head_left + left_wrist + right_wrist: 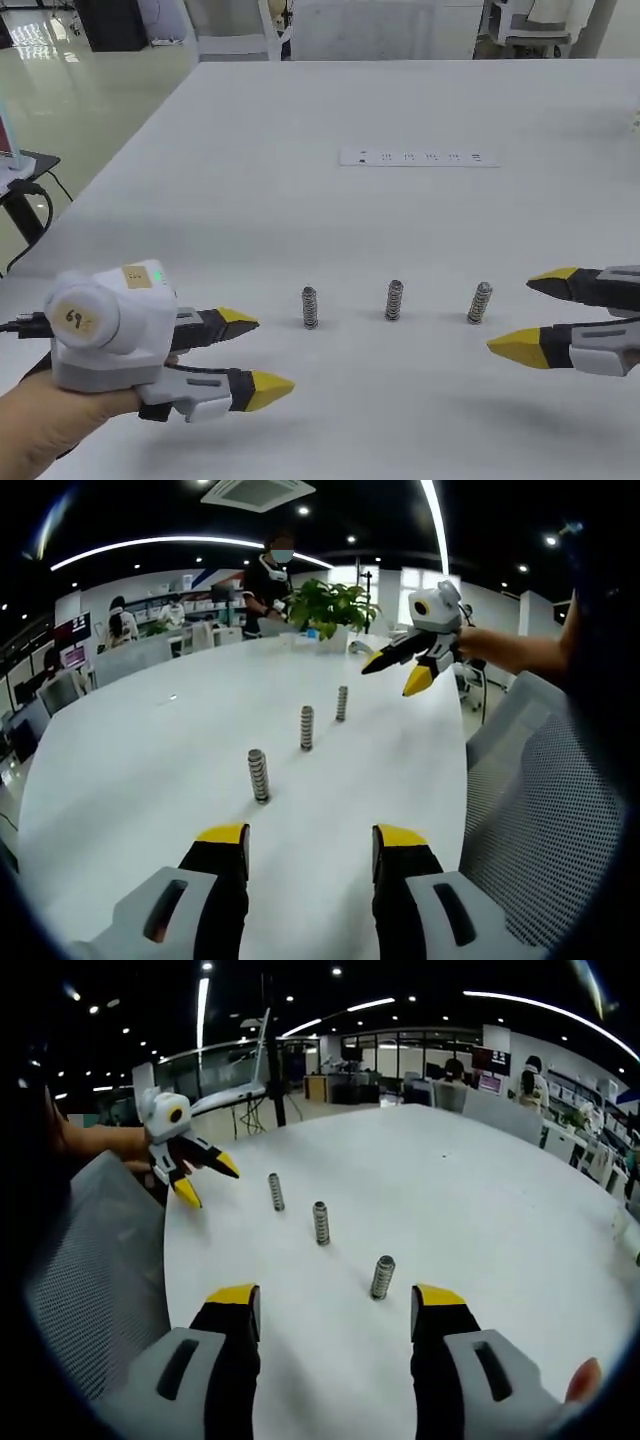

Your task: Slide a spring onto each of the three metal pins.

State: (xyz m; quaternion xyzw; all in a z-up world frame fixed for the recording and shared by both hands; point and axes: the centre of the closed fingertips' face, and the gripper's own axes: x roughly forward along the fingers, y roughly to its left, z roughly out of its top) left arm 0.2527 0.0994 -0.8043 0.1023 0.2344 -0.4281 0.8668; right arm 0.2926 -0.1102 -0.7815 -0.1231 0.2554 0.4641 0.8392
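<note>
Tallying the counter: three, two, one.
I'm counting three springs, two grippers, the left gripper and the right gripper, and one power strip on the counter.

My left gripper has a white-grey housing with a round end cap. A tan sticker on the cap reads 69, and a second tan label sits on top beside a small green light. A black cable leaves its rear. Its fingers are black with yellow wedge tips, on grey bodies, each cut with a dark oval slot. My right gripper matches: grey, black, yellow tips.
</note>
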